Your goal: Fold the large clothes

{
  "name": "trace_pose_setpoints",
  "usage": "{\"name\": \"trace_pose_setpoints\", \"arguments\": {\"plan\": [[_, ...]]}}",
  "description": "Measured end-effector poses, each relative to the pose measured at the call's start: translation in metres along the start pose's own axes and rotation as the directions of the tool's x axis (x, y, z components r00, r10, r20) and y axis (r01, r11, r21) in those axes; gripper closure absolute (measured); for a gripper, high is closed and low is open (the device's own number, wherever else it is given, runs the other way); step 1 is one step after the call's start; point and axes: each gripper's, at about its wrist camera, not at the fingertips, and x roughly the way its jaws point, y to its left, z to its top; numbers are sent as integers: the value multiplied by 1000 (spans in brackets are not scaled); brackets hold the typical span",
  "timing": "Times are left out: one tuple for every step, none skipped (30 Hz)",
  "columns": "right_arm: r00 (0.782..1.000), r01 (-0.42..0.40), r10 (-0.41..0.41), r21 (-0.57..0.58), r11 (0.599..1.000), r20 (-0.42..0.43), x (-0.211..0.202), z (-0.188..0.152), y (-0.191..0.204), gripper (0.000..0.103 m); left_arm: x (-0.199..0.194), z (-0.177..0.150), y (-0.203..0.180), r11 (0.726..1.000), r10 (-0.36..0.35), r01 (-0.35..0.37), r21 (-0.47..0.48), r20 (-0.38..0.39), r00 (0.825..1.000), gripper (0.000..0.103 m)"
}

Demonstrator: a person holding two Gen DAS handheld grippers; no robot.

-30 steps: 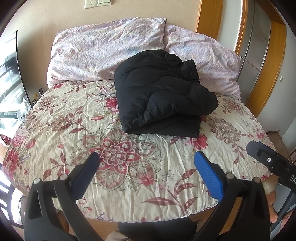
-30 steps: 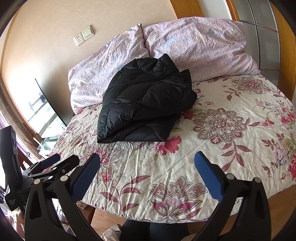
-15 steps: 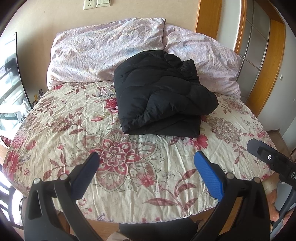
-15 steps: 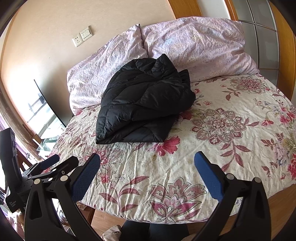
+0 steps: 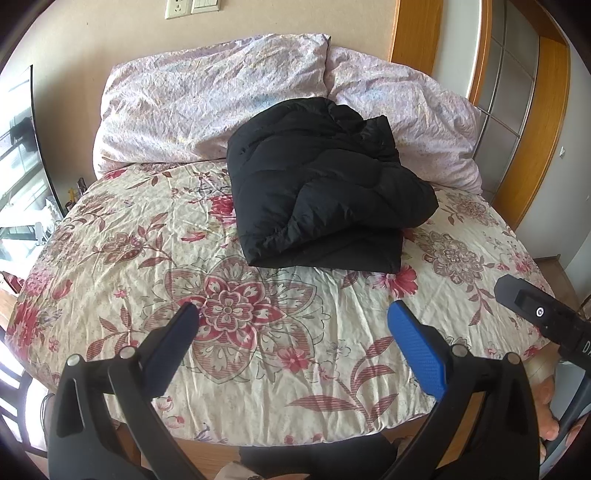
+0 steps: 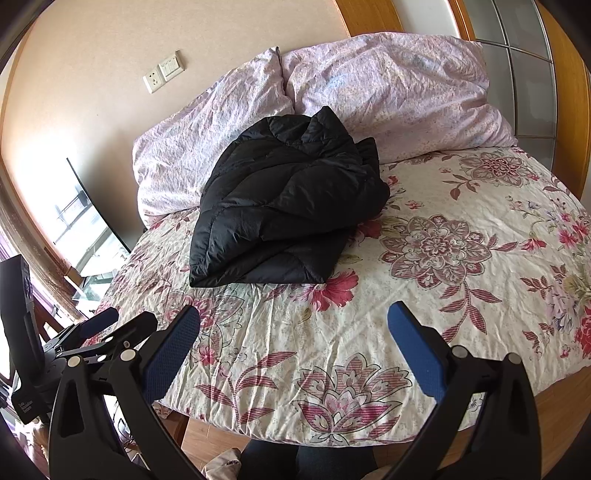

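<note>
Your left wrist camera looks from the foot of the bed (image 5: 110, 229) straight toward 12 o'clock, pillows (image 5: 207, 96) at the far end. Your right one stands just beside it, angled toward 11 o'clock. Both share the folded black jacket (image 6: 280, 203) (mid-distance) and the floral spread.

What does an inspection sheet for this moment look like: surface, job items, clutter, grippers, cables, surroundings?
Surface: bed under a wrinkled floral cover.
Job's things: black puffer jacket lies folded in a bundle near the pillows, untouched.
Clutter: nothing seen on the bed.
Grippers: left gripper and right gripper both open, empty, above the near edge of the bed.
Cables: nothing seen.
Surroundings: wall socket, wooden door frame, window at the left.
</note>
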Motion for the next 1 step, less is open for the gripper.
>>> {"name": "trace_pose_setpoints", "arguments": {"plan": [[1000,1,-1,1,1000,1,0,0,0,1,0,0,0,1000,-1,1,-2,1,1000,2]]}}
